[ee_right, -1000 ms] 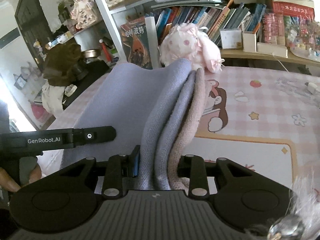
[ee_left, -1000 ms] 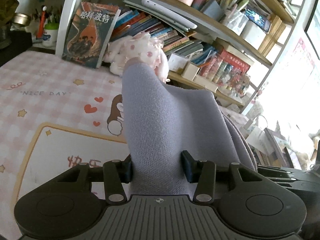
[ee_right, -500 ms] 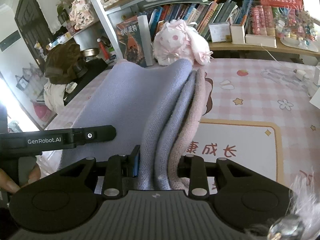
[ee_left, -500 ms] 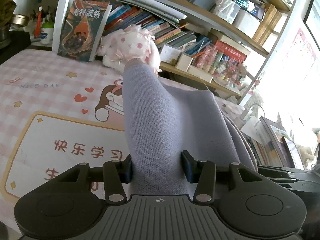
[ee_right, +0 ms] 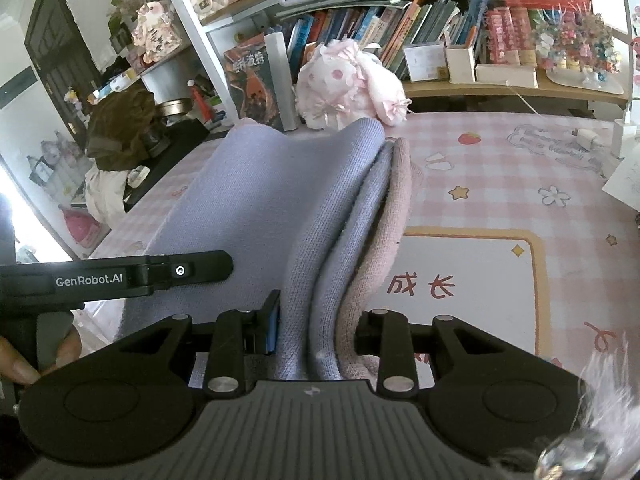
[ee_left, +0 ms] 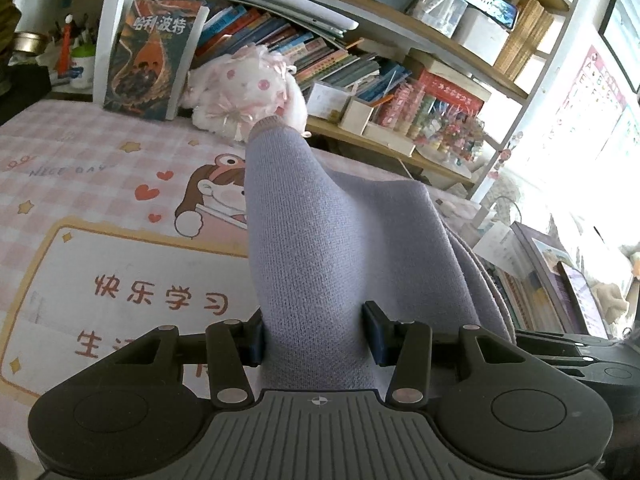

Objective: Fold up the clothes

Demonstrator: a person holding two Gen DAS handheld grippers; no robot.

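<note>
Black left gripper (ee_left: pixel 316 332), silver screws; right gripper (ee_right: pixel 314 330), blue pad

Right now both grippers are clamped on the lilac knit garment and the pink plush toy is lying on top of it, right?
Not quite. Both grippers do clamp the lilac knit garment, but the pink plush toy sits behind it by the bookshelf, as the right wrist view shows.

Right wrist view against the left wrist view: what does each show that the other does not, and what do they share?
Only the right wrist view shows the garment's stacked layers, lilac beside a pink one, a strawberry print, a brown heap on the far left, and the left gripper's body marked GenRobot.AI.

Only the left wrist view shows the pink cuff, heart prints and a wall chart.

Both show the lilac knit garment clamped in that view's jaws, the left gripper and right gripper, the plush toy, the bookshelf and the pink checked mat.
</note>
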